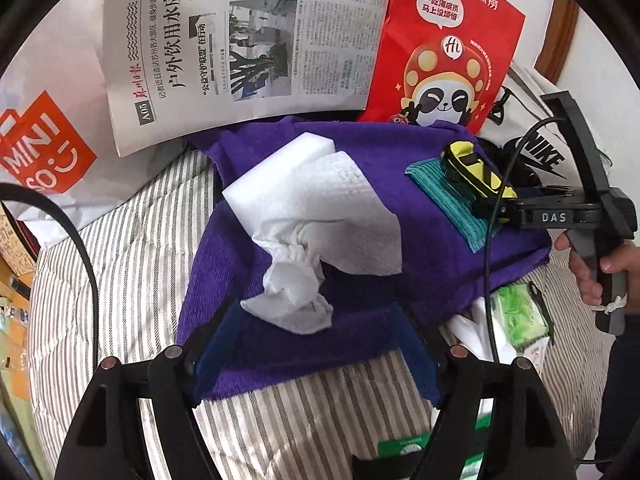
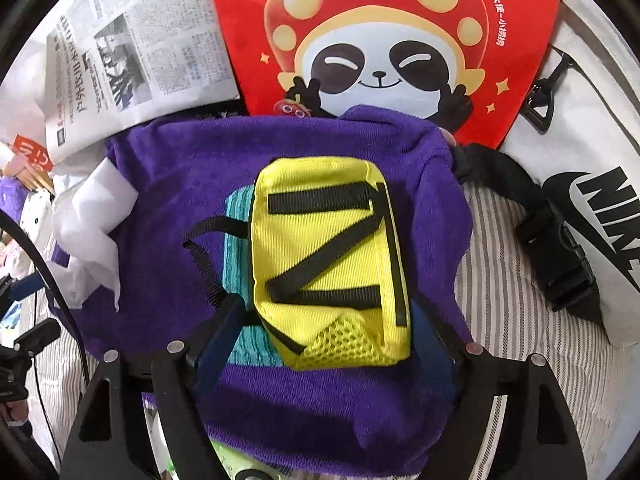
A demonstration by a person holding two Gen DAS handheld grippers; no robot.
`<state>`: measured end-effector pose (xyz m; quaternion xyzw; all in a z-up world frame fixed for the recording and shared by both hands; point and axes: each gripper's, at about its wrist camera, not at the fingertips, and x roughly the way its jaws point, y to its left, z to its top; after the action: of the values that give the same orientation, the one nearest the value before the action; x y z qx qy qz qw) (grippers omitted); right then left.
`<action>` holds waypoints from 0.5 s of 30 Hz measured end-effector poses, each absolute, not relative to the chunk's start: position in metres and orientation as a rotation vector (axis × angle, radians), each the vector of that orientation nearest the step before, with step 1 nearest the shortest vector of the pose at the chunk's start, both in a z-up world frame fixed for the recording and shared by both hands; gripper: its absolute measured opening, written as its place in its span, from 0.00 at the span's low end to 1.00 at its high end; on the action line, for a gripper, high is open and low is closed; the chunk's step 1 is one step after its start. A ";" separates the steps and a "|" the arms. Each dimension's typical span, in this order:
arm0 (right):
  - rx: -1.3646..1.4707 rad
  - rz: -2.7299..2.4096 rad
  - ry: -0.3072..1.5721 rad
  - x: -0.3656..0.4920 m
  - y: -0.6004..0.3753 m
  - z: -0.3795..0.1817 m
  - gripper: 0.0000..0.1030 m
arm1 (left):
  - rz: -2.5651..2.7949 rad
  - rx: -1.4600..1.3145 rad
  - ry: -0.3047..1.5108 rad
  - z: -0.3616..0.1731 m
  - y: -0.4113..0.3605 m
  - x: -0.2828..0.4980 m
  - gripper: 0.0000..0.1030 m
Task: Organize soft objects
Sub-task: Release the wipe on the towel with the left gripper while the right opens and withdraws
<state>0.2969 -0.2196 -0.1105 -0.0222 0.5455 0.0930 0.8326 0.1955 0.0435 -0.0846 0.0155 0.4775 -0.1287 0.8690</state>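
Observation:
A purple towel (image 1: 432, 184) lies spread on striped bedding (image 1: 132, 264). On it rest a white sponge block (image 1: 308, 146) and a crumpled white paper towel (image 1: 320, 220). My left gripper (image 1: 316, 340) stands open just below the paper towel's twisted end and is not touching it. On the towel (image 2: 172, 184) in the right wrist view, a yellow pouch (image 2: 328, 264) with black straps sits on a teal cloth (image 2: 236, 248). My right gripper (image 2: 326, 328) is open. Its fingers straddle the pouch's near end, and the left pad stands clear of it.
A newspaper (image 1: 248, 40), a red panda bag (image 1: 444, 52) and a white Nike bag (image 2: 592, 200) lie behind the towel. A Miniso bag (image 1: 44, 148) is at left. A black buckle strap (image 2: 560, 256) and a green packet (image 1: 520, 312) lie at right. A hand (image 1: 600, 268) holds the right gripper's handle.

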 end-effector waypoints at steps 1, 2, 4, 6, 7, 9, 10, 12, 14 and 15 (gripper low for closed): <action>-0.049 0.195 1.156 0.295 -0.218 -0.110 0.79 | -0.266 0.034 1.000 -0.084 0.043 0.194 0.73; -0.049 0.193 1.155 0.292 -0.218 -0.109 0.80 | -0.264 0.038 1.001 -0.083 0.043 0.192 0.73; -0.046 0.192 1.149 0.287 -0.218 -0.105 0.80 | -0.267 0.044 0.999 -0.082 0.042 0.188 0.73; -0.041 0.192 1.136 0.278 -0.223 -0.099 0.80 | -0.273 0.045 0.995 -0.079 0.041 0.182 0.73; -0.034 0.192 1.126 0.272 -0.224 -0.095 0.80 | -0.279 0.046 0.991 -0.078 0.040 0.178 0.73; -0.025 0.190 1.115 0.264 -0.228 -0.089 0.80 | -0.299 0.048 0.986 -0.077 0.038 0.170 0.73; -0.023 0.184 1.106 0.258 -0.230 -0.086 0.80 | -0.313 0.046 0.987 -0.077 0.037 0.166 0.73; -0.018 0.179 1.090 0.247 -0.234 -0.081 0.80 | -0.343 0.022 0.996 -0.078 0.036 0.159 0.73; -0.007 0.176 1.076 0.235 -0.239 -0.077 0.80 | -0.353 0.005 1.002 -0.081 0.035 0.151 0.74; -0.001 0.175 1.071 0.229 -0.241 -0.075 0.80 | -0.358 0.007 1.008 -0.083 0.034 0.147 0.73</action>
<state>0.2289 -0.2413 -0.0753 -0.0003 0.5095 0.0834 0.8564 0.1473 0.0336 -0.0833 0.0031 0.4801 -0.1704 0.8605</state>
